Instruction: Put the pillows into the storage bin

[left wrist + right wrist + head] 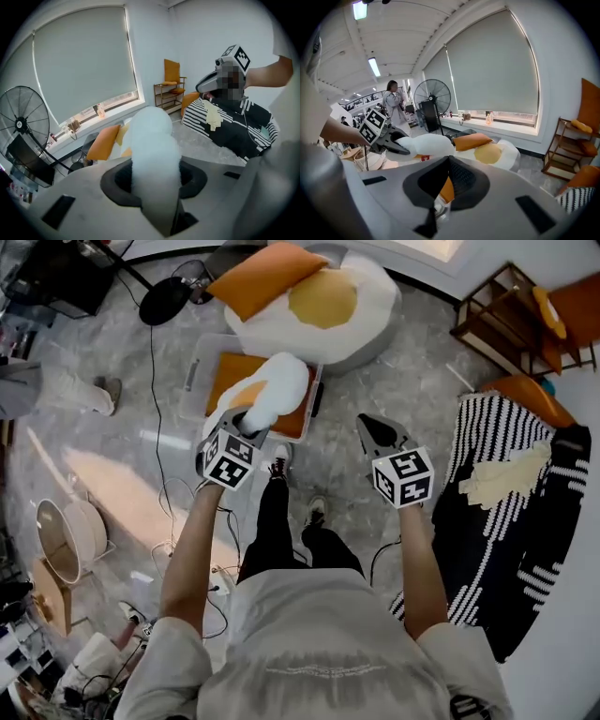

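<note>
Left claw point(242, 420) pinches the white pillow point(279, 382) — its tips buried — right claw point(377, 430) closed, empty.

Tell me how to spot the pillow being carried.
Find the giant fried-egg cushion; the clear storage bin sits just before it. Over the bin, the left tongs pinch a small white pillow, far smaller than the cushion and fluffy, unlike the flat orange pillow below.

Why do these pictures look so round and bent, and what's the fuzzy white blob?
Both gripper views are wide-angle, dark at the corners, bowing the window blind; in the left gripper view the white pillow is too close to be sharp.
</note>
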{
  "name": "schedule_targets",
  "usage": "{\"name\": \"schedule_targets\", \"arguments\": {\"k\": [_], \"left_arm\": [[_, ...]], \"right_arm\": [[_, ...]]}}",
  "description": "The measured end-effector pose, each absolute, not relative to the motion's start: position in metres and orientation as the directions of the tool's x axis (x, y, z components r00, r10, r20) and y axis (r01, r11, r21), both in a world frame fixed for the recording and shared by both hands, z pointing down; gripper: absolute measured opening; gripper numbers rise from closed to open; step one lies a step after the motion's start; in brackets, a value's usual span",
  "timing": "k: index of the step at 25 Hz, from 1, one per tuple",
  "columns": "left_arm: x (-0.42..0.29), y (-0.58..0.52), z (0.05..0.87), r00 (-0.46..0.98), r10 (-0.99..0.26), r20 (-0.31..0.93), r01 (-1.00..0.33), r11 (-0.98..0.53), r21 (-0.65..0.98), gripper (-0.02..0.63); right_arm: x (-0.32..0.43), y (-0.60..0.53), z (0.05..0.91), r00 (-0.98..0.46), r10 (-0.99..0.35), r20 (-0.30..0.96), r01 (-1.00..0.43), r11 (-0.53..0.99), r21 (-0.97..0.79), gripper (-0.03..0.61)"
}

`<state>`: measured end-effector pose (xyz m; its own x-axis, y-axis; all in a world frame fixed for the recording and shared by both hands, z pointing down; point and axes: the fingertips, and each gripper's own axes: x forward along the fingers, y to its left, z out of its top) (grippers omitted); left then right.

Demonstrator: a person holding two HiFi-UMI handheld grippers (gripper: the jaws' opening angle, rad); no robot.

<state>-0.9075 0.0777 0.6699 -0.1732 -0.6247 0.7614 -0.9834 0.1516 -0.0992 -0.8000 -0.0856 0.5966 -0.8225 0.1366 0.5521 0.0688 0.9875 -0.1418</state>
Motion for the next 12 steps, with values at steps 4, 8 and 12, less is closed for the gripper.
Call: {"name": "schedule_targets", "arguments": {"k": [4, 8, 12], "left_arm": [[-0.959, 0.064, 0.735, -0.117, -0.567, 0.815, -0.993, 0.092, -0.078, 0.156], [-1.011, 0.05, 0.82, -0.067, -0.5, 0.864, -0.998, 0.03, -0.06, 0.158], [-1.052, 0.042, 0.919, 0.0, -0.429, 0.903, -1.0, 0.005, 0.003, 0.158]], "right_arm": [[-0.848, -0.096, 0.642, -0.788, 0.141, 0.6, 0.046, 0.984, -0.171, 0.003], [-0.894, -0.108, 0.709, -0.754, 0.138, 0.642, -0.009, 0.975, -0.22, 0.002], [-0.924, -0.124, 0.779, -0.717, 0.107, 0.689, -0.102, 0.962, -0.255, 0.002]]}}
